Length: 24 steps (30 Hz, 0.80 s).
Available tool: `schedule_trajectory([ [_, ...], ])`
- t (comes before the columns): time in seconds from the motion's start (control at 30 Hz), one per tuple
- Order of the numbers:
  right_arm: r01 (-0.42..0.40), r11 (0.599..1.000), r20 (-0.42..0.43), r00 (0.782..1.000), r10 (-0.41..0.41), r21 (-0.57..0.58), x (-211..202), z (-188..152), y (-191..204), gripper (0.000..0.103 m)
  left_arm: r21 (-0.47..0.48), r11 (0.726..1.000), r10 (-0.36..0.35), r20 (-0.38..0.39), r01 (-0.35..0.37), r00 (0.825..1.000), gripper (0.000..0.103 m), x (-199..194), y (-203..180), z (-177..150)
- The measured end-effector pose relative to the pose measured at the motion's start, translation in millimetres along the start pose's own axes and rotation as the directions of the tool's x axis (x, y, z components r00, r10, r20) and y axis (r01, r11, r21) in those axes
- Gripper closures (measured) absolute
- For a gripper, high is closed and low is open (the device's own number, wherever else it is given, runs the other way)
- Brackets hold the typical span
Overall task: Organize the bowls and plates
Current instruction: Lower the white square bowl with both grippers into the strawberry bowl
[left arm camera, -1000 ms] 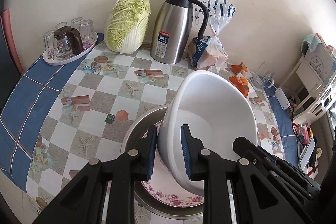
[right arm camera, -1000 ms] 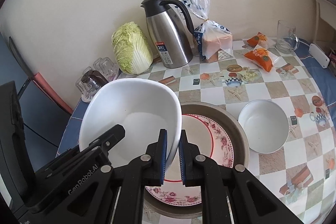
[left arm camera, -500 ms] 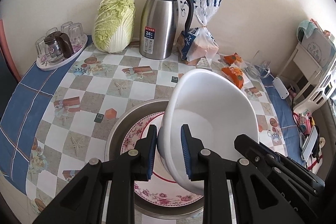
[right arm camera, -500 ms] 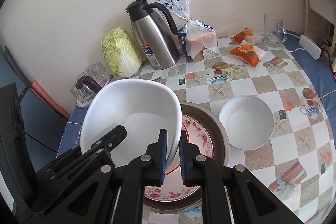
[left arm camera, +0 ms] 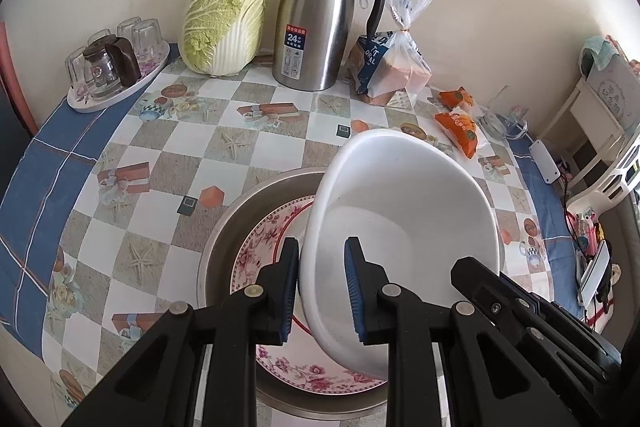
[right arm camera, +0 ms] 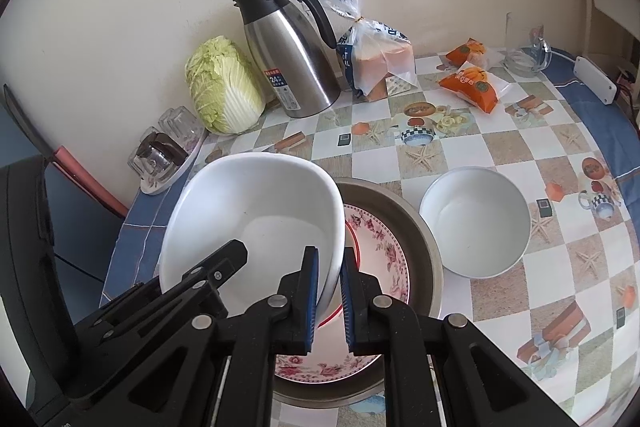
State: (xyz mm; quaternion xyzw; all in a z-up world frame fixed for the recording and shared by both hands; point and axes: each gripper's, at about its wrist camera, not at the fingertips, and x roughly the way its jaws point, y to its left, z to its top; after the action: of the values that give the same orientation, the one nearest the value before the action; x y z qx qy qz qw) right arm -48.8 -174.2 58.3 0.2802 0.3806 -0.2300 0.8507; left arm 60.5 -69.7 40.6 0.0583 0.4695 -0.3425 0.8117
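A large white bowl (left arm camera: 404, 211) (right arm camera: 256, 211) hangs tilted in the air. My left gripper (left arm camera: 321, 291) is shut on its left rim and my right gripper (right arm camera: 330, 297) is shut on its right rim. Below it a floral plate (left arm camera: 260, 247) (right arm camera: 380, 247) lies inside a wide metal dish (left arm camera: 236, 215) (right arm camera: 424, 239) on the checkered table. A smaller white bowl (right arm camera: 476, 223) stands on the table right of the dish, seen only in the right wrist view.
Along the back wall stand a tray of glasses (left arm camera: 116, 67), a napa cabbage (left arm camera: 224, 23), a steel thermos jug (left arm camera: 320, 19), a bagged bread loaf (left arm camera: 392, 63), orange snack packets (right arm camera: 472, 79) and a glass mug (right arm camera: 524, 47). A white shelf (left arm camera: 600, 115) stands right of the table.
Both grippers have risen and drawn back with the large bowl, which now hangs higher over the plate and dish. More of the table shows.
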Motion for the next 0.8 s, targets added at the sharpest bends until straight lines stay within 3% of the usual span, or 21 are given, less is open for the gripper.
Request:
schedule_trajectory([
  [0.8,0.0,1.0,-0.011,1.0,0.0,0.015,12.1,0.6,-2.4,0.089,-0.034,0.999,-0.011,-0.056,0.009,0.998,0.079,18.1,4.7,-2.5],
])
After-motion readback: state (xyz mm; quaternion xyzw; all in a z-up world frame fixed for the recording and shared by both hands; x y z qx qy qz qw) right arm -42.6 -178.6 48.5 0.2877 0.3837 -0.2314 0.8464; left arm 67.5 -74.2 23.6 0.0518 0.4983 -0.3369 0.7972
